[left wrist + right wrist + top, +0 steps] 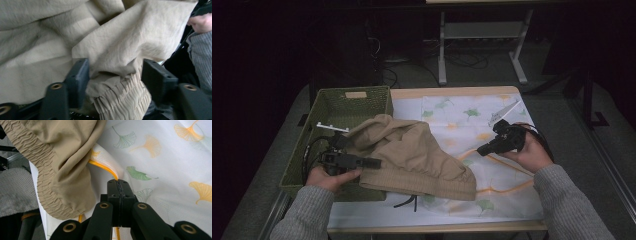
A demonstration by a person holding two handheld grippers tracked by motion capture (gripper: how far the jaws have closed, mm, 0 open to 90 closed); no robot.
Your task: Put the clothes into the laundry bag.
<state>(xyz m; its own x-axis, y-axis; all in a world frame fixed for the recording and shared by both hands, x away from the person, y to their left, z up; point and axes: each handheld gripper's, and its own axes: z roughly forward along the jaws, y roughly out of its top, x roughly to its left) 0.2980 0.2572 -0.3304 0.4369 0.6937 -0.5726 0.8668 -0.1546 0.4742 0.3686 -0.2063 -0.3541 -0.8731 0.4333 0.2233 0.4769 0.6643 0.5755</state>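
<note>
We see the tan garment lying crumpled on the left half of the bench, its far left part draped over the near right rim of the green woven basket and its gathered elastic band running along the near edge. It rests on a white cloth printed with green and orange ginkgo leaves and trimmed with an orange border. Our left gripper comes in from the left at the garment's near left side; its fingers stand wide apart, with a fold of the fabric and the elastic band bulging between them, not clamped. Our right gripper sits just right of the garment, near the middle of the bench, and its fingers are pressed together on the raised orange-trimmed edge of the white cloth, beside the garment's band. Grey sleeves cover both forearms at the near edge.
</note>
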